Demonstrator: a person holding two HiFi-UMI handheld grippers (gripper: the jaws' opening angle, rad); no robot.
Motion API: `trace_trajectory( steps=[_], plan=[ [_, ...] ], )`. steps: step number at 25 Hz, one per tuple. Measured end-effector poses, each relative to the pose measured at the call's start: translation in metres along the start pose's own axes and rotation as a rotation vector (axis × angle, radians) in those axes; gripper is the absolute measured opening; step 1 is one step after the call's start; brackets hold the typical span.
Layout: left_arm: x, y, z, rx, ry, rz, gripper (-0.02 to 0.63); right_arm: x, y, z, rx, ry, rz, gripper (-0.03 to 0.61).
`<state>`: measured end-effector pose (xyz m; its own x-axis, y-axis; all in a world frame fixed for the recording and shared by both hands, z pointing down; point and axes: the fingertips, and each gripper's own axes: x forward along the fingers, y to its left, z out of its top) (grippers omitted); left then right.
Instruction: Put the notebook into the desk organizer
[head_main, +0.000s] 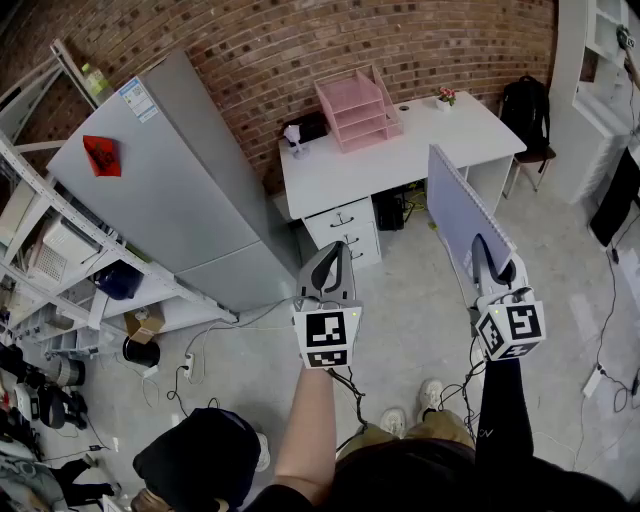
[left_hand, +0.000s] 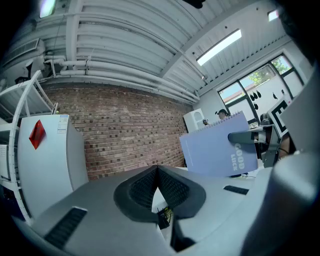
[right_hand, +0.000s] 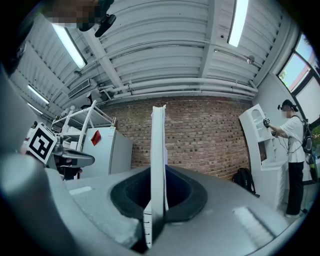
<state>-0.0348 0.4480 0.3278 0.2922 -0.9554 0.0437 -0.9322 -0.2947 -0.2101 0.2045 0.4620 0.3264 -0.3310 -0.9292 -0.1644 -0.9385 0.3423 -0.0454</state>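
A lavender spiral notebook (head_main: 458, 215) stands on edge in the air, with my right gripper (head_main: 486, 262) shut on its lower part. In the right gripper view the notebook (right_hand: 158, 150) shows edge-on, clamped between the dark pads. From the left gripper view its cover (left_hand: 220, 147) faces me, at the right. My left gripper (head_main: 328, 272) is held to the left of it at the same height, its jaws (left_hand: 158, 187) closed together with nothing in them. The pink desk organizer (head_main: 358, 107), with three tiers, sits at the back of a white desk (head_main: 400, 160) ahead.
A grey refrigerator (head_main: 170, 190) stands left of the desk, beside metal shelving (head_main: 60, 270) with clutter. A black backpack (head_main: 527, 110) rests on a chair at the desk's right. Cables run over the floor. A person (right_hand: 292, 150) stands by a white cabinet at the far right.
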Motion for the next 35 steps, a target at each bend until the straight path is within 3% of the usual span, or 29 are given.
trace_trajectory(
  steps=[9, 16, 35],
  plan=[
    [-0.044, 0.009, 0.003, -0.006, -0.024, -0.024, 0.008, -0.033, 0.032, 0.007, -0.012, -0.004, -0.041, 0.029],
    [-0.048, 0.012, 0.007, -0.021, -0.041, -0.034, 0.008, -0.038, 0.036, 0.016, -0.01, -0.022, -0.049, 0.029],
    [0.038, 0.025, -0.003, -0.034, -0.017, -0.061, 0.008, 0.054, 0.002, -0.005, 0.066, -0.026, -0.013, 0.029]
  ],
)
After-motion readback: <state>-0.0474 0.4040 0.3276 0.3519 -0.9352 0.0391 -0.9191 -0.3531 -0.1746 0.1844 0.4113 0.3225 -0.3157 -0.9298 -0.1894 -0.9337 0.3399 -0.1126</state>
